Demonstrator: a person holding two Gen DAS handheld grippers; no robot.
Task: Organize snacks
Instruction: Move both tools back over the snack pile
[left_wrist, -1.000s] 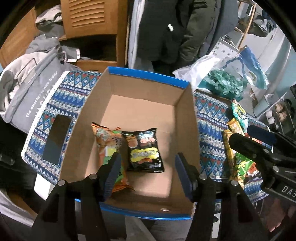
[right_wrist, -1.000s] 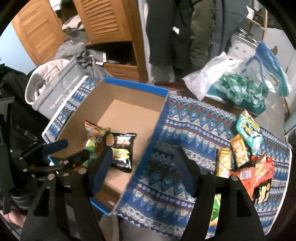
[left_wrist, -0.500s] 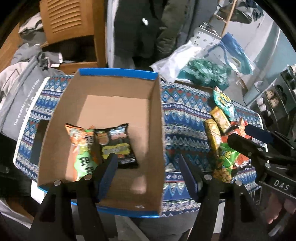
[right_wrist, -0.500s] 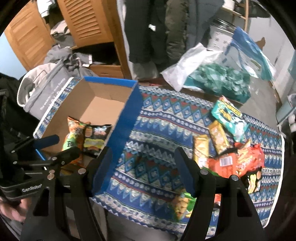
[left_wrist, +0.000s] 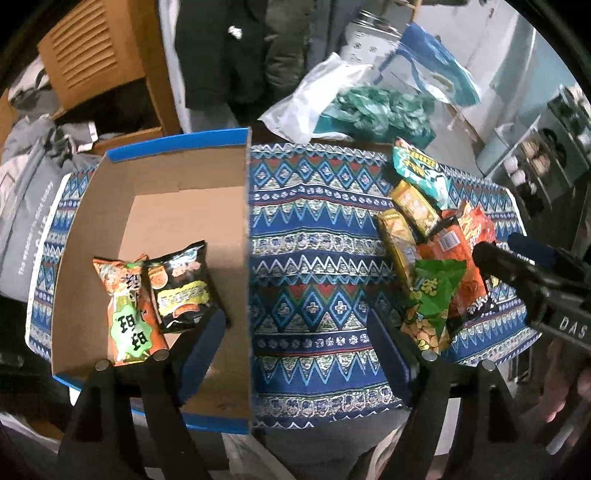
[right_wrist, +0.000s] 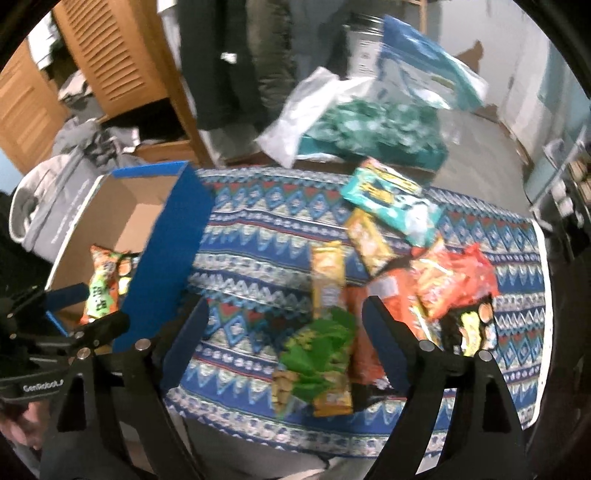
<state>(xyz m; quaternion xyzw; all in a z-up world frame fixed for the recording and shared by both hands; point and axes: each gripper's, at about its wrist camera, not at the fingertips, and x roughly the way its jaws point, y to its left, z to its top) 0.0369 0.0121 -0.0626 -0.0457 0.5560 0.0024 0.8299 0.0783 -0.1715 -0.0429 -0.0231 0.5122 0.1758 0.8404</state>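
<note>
A cardboard box (left_wrist: 177, 177) with blue edges sits on the left of the table and holds an orange-green snack bag (left_wrist: 127, 314) and a black snack bag (left_wrist: 181, 288). A pile of snacks lies on the right: a green bag (left_wrist: 430, 302), yellow packs (left_wrist: 397, 236), a red-orange bag (left_wrist: 472, 236) and a teal bag (left_wrist: 421, 170). My left gripper (left_wrist: 295, 354) is open and empty above the box's right wall. My right gripper (right_wrist: 282, 350) is open and empty, above the green bag (right_wrist: 317, 354). The right gripper also shows in the left wrist view (left_wrist: 524, 277).
A blue patterned cloth (left_wrist: 314, 240) covers the table. White and teal plastic bags (left_wrist: 362, 107) lie at the far edge. A grey bag (left_wrist: 22, 206) and wooden cabinets (left_wrist: 96, 62) stand to the left. Dark coats (left_wrist: 236, 48) hang behind.
Both grippers have moved right, from over the box toward the snack pile. The box contents have not moved. Both grippers stay open.
</note>
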